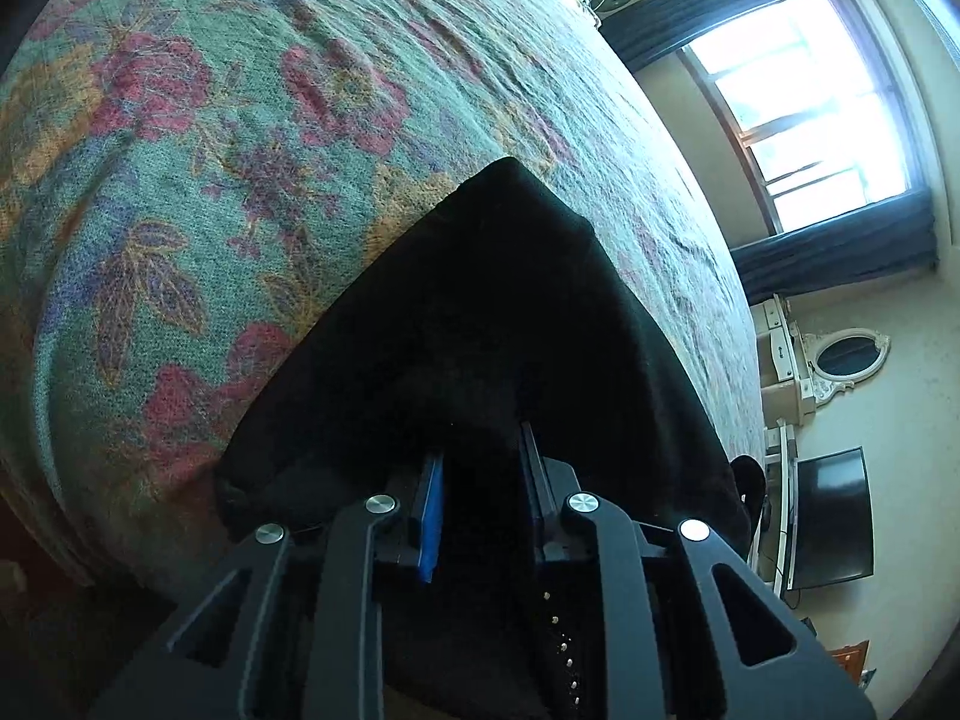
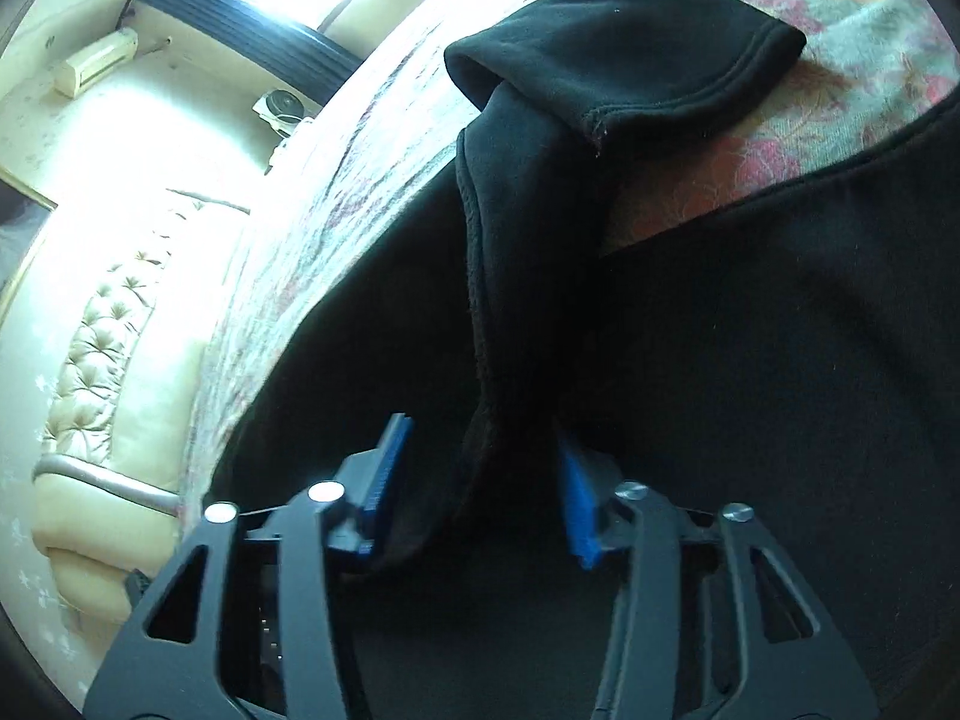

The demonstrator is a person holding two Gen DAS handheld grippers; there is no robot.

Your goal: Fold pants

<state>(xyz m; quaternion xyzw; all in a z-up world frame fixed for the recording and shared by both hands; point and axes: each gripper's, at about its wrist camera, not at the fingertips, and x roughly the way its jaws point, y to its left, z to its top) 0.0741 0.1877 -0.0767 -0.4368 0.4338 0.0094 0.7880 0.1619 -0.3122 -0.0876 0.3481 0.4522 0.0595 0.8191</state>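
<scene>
Black fleece pants [image 1: 480, 324] lie on a bed with a floral teal and red blanket [image 1: 210, 150]. In the left wrist view my left gripper [image 1: 480, 462] has its jaws around a thick fold of the black cloth, which drapes over the fingertips and hides them. In the right wrist view my right gripper [image 2: 486, 462] has blue pads [image 2: 576, 498] set apart with a bunched strip of the pants [image 2: 510, 300] running between them. A leg cuff [image 2: 630, 42] lies beyond on the blanket [image 2: 840, 30].
A window with dark curtains [image 1: 798, 114], a white dresser with an oval mirror [image 1: 840, 360] and a dark screen [image 1: 831, 516] stand right of the bed. A cream tufted headboard [image 2: 108, 360] shows at left in the right wrist view.
</scene>
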